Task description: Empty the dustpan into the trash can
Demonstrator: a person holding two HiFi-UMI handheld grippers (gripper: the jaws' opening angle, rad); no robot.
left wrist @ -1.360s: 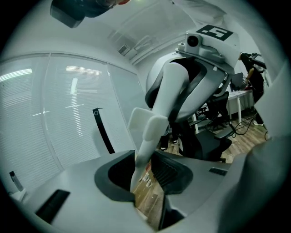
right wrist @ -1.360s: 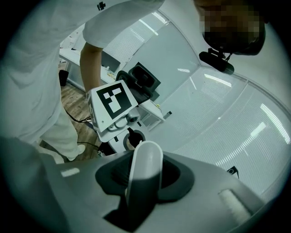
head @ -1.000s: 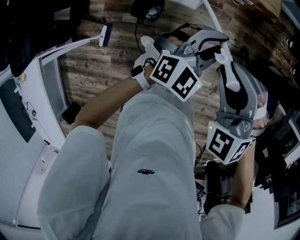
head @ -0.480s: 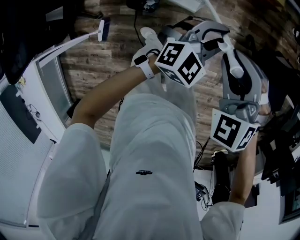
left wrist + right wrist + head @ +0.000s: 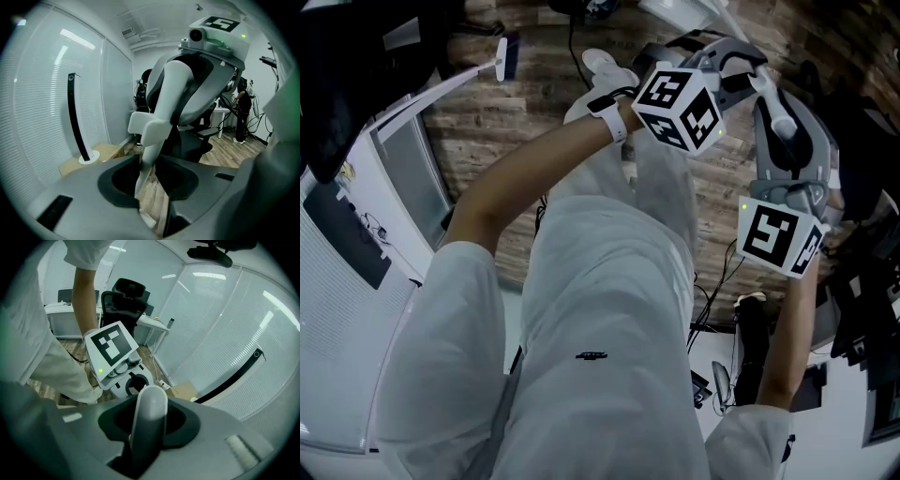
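A person in white clothing (image 5: 600, 309) stands over a wood-plank floor (image 5: 487, 131) with a two-jaw gripper in each hand, both raised in front of the body. From the head view, the left hand's tool sits at about one o'clock and the right hand's at three o'clock. A white dustpan handle (image 5: 773, 108) bridges them at two o'clock. A wristwatch (image 5: 617, 122) is strapped to the left wrist.

In the left gripper view, the left gripper (image 5: 151, 199) has its tongs drawn narrow on the thin lower stretch of the handle (image 5: 146, 133). Floorboards show through the slit beneath. The body of the other tool fills the frame from twelve to two o'clock.

In the right gripper view, the right gripper (image 5: 147, 427) has its tongs clamped partway closed on the rounded end of the same handle (image 5: 150, 408). That end rises toward twelve o'clock from the jaws. The left hand's tool faces it just beyond, at ten o'clock.

The handle is the only part of the dustpan that any view shows; its pan is out of frame.

A black office chair (image 5: 129, 294) stands at eleven o'clock in the right gripper view. A glass partition (image 5: 225, 333) with blinds runs along the room's side. A black curved door pull (image 5: 75, 117) on the glass shows at nine o'clock in the left gripper view.
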